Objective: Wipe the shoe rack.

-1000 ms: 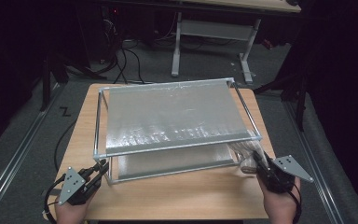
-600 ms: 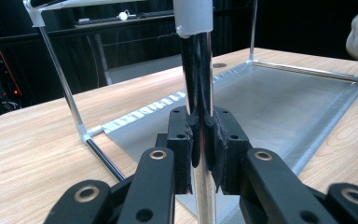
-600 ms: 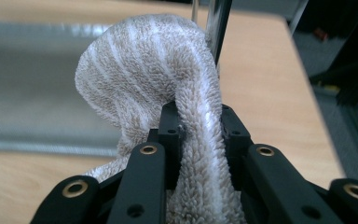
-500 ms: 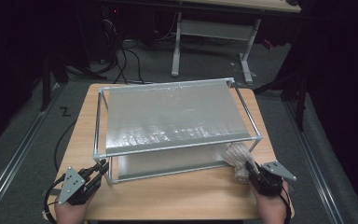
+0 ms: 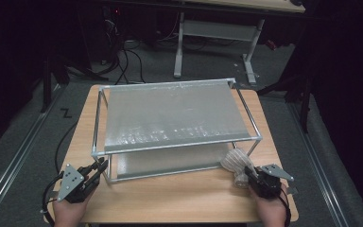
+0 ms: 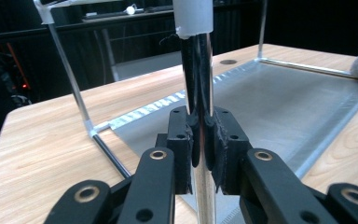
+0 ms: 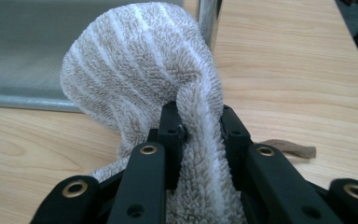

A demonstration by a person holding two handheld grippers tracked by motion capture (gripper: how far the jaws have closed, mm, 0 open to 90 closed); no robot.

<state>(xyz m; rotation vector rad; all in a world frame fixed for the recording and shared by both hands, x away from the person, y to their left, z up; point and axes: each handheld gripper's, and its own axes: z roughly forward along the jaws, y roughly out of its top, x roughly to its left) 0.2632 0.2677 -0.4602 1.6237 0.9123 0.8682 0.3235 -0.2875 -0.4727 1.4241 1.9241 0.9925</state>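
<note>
The light wooden rectangular table carries everything, and its widest bare strip runs along the near edge between the two hands, with narrower bare margins at the left and right sides. Standing on it is the two-tier metal rack of silver tubes with grey mesh shelves, which covers most of the top; its upper shelf and its lower shelf are both bare, and its back edge reaches close to the far edge of the table. Near the rack's front right leg lies the beige-and-white striped terry towel, bunched up on the wood just beside the lower shelf's front rail, with a small brown tag resting flat on the table to one side. The right gripper has its black jaws clamped tight on a fold of that towel, the cloth bulging up above the pads. The left gripper, at the rack's front left corner, is closed on the upright chrome corner post, whose top wears a white sleeve, both pads pressing its sides.
</note>
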